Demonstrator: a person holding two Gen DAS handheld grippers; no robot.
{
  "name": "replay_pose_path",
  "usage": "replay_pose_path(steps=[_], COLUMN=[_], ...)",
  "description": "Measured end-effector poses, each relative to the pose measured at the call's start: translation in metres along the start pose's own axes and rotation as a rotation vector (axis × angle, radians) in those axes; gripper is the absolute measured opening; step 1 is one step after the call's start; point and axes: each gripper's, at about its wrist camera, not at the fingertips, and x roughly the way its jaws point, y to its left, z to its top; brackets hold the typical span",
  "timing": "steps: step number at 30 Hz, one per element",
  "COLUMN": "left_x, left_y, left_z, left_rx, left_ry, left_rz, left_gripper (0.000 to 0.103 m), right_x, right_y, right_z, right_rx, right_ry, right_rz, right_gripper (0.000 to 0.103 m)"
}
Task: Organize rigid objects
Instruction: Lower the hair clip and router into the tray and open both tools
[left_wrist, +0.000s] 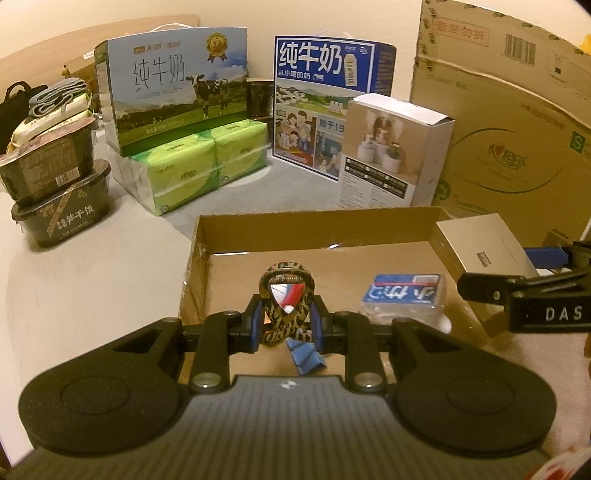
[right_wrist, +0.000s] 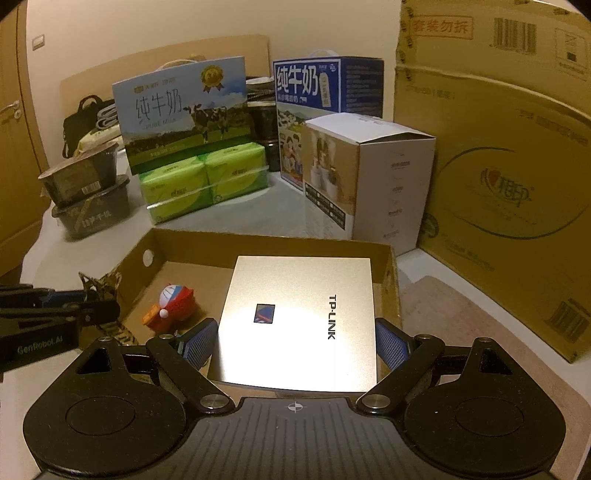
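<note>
A shallow cardboard tray is seen on the worktop, with a blue tissue pack and a small red-and-blue toy figure lying on its floor. The left hand-held gripper is clenched on a camouflage-patterned object over the tray, its lower part hidden between the pads, while the right hand-held gripper is spread wide and grasps a flat gold TP-LINK box by its side edges above the tray's right half. The tray's far wall is fronted by milk cartons, a white box and a large cardboard carton, and bare worktop is left only to its left.
</note>
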Motion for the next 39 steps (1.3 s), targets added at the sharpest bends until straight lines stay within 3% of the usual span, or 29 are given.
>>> replay_pose_path(steps=[28,30,32,39], left_x=[0.046,0.047,0.047,0.036], left_y=[0.030,0.029,0.029,0.032], left_z=[0.026,0.025,0.022,0.019], left_rx=[0.063,0.064,0.071,0.063], left_ry=[0.026,0.036,0.034,0.026], left_rz=[0.019,0.010,0.012,0.038], left_gripper=[0.024,0.025,0.038,0.037], right_x=[0.047,0.049,0.051,0.052], right_y=[0.014,0.015,0.015,0.019], right_z=[0.017,0.016,0.016,0.014], right_rx=[-0.026,-0.027,-0.023,-0.022], right_ry=[0.048,0.050,0.055,0.062], right_rz=[0.020,0.022,0.025,0.030], right_gripper=[0.088,0.088,0.088,0.088])
